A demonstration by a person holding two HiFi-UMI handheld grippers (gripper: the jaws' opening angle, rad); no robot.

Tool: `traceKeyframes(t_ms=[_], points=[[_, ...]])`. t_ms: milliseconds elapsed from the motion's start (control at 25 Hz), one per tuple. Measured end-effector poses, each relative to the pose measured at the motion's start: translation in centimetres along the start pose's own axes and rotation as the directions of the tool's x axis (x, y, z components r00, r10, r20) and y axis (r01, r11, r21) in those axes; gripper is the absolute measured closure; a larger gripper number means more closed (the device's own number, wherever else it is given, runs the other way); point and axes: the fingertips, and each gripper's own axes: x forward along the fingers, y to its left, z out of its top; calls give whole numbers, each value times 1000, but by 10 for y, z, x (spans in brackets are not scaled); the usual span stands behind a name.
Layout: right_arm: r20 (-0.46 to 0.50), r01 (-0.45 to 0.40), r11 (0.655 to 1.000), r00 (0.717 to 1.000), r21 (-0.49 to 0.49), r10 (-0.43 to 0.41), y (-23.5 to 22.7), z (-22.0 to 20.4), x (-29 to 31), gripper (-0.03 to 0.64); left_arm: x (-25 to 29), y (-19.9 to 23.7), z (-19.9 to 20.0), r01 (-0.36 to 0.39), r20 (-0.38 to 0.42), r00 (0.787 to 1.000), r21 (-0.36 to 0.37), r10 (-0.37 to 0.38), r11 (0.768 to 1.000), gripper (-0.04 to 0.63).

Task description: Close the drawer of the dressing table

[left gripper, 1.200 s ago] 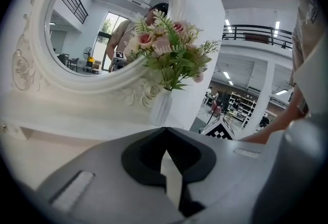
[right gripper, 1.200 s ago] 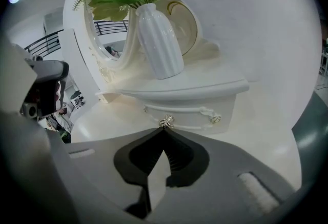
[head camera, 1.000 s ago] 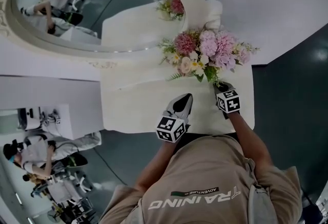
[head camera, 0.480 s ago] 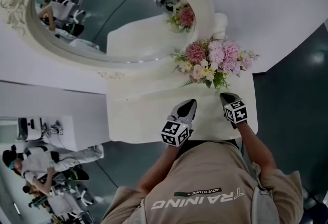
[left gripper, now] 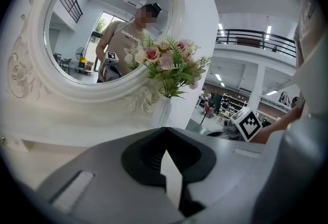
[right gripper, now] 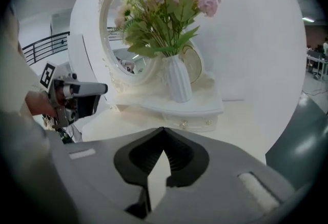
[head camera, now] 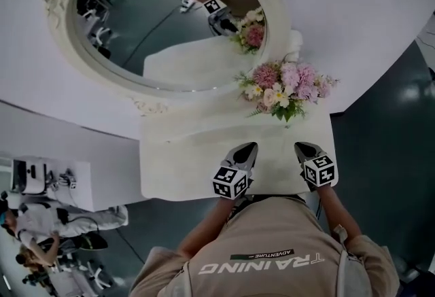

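The white dressing table [head camera: 183,166] stands under an oval mirror [head camera: 163,24]. On its raised back shelf [right gripper: 205,107] stands a white vase of pink flowers [head camera: 285,88]. Under that shelf is a small drawer front with knobs [right gripper: 183,124]; it looks flush. My left gripper [head camera: 250,146] hovers shut over the near part of the tabletop, nothing in it. My right gripper [head camera: 299,147] is beside it, also shut and empty, in front of the flowers. Any drawer below the table's near edge is hidden by my body.
A wall rises behind the mirror. Dark floor [head camera: 387,153] lies to the right of the table. To the left a white partition [head camera: 61,146] stands, with people and equipment [head camera: 41,221] beyond it. The left gripper [right gripper: 82,96] shows in the right gripper view.
Both grippers have drawn back from the flowers toward the table's near edge. My head has lifted, so more of the mirror shows.
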Motion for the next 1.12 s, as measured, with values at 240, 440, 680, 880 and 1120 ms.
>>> traceKeyframes(t_ms=[240,440,680,880,1120], points=[[194,1,996,981,-90,17,30,70,-26,615,-11,1,29,-1,75,997,50,-3,999,577],[326,-6,980,943,-199,72,59,132,-54,615,-23,-10,72,8,159,987,117,-27,993,577],[408,9,970,908,-244,94,79,177,-87,615,-43,-16,116,7,243,969,160,-47,987,577],[476,17,970,873,-244,104,90,206,-100,615,-51,-13,138,-24,284,958,204,-36,979,577],[498,28,951,856,-308,136,106,225,-115,615,-54,-19,159,-25,322,945,234,-53,972,577]])
